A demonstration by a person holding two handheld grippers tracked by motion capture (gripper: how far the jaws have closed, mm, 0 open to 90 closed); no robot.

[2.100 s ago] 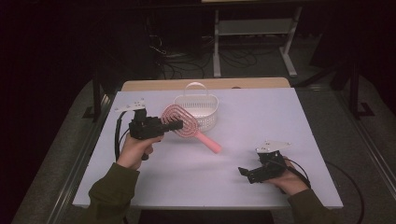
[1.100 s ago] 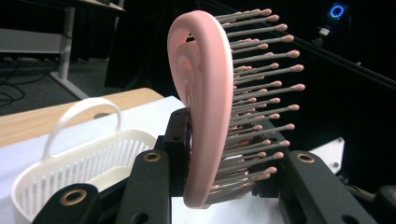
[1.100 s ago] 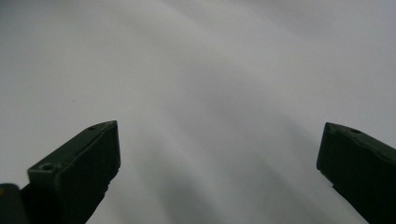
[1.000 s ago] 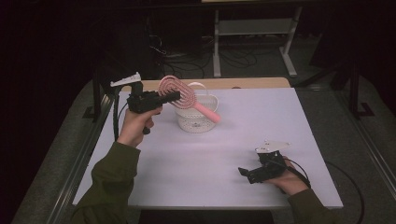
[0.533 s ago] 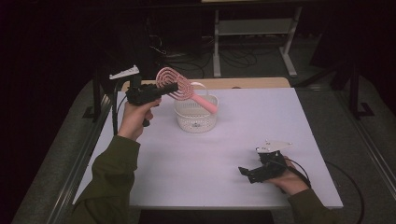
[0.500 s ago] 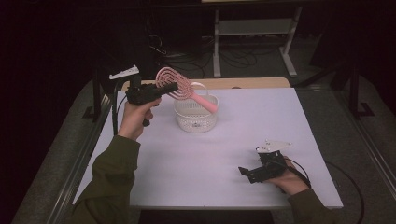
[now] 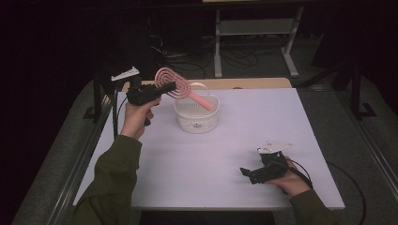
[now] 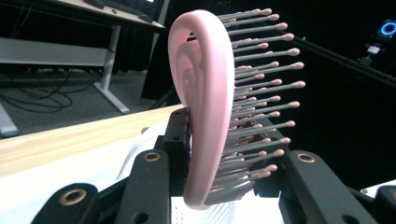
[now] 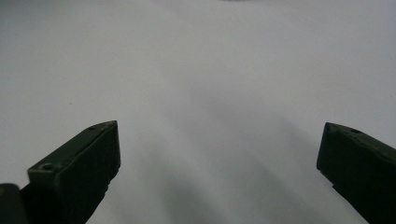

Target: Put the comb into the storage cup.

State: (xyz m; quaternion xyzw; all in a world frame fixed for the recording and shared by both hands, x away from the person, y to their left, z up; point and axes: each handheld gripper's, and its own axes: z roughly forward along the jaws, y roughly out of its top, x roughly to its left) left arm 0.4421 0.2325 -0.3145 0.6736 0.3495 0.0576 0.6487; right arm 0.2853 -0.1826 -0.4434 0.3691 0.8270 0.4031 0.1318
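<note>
A pink hairbrush [image 7: 172,85] with a looped head and grey bristles is held in the air, with my left gripper [image 7: 165,89] shut on its head. Its handle slopes down to the right over the white mesh basket [image 7: 197,121] standing at the back middle of the table. In the left gripper view the brush [image 8: 205,116] stands edge-on between the black jaws of the left gripper [image 8: 224,140], bristles pointing right. My right gripper [image 7: 247,174] rests low on the table at the front right, open. The right gripper [image 9: 219,140] has only bare white tabletop between its jaws.
The white tabletop [image 7: 211,159] has a wooden strip [image 7: 253,83] along its far edge. Beyond it are a dark floor, cables and a metal frame [image 7: 253,33]. A black post stands at the table's left edge [image 7: 97,101].
The left gripper has lifted the brush from low in front of the basket up and to the back left. The right gripper has stayed in place.
</note>
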